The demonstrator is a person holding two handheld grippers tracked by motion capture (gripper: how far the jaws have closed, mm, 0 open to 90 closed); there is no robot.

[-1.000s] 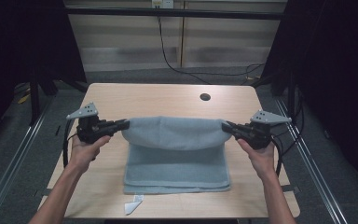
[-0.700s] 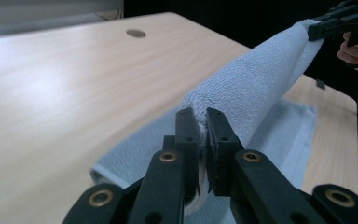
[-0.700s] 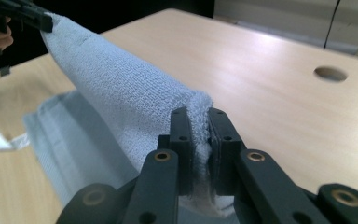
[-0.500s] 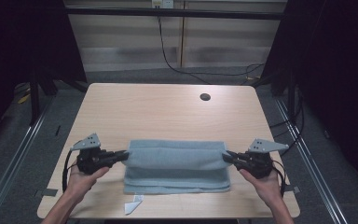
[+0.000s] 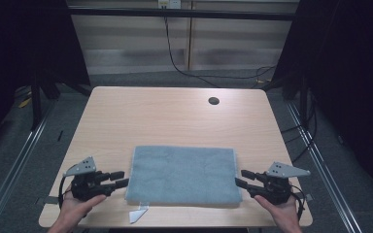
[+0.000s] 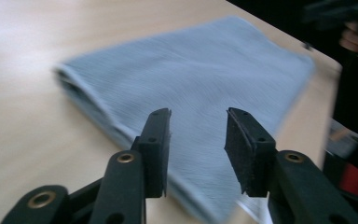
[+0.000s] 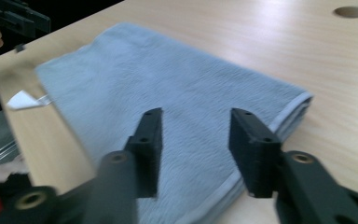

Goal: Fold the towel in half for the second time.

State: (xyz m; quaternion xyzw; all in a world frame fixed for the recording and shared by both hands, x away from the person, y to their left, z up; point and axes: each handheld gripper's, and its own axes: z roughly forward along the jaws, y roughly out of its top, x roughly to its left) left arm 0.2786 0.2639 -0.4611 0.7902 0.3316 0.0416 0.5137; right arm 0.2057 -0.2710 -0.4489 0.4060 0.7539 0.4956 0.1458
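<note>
A folded grey-blue towel (image 5: 183,174) lies flat on the near half of the wooden table (image 5: 165,116). My left gripper (image 5: 118,178) sits just off the towel's left edge, and its jaws have just been opening with nothing between them. In the left gripper view that gripper (image 6: 196,140) looks across the towel (image 6: 186,84). My right gripper (image 5: 240,177) sits just off the right edge, jaws also just opened and empty. In the right gripper view the right gripper (image 7: 195,140) faces the towel (image 7: 168,98) and its folded corner.
A round cable hole (image 5: 213,101) is in the table's far right part. A small white tag (image 5: 137,214) pokes out at the towel's near left corner. Dark floor, metal rails and cables surround the table.
Both grippers came down and toward the near edge, laying the lifted towel half over onto itself. Then both let go and drew off its side edges with jaws apart.
</note>
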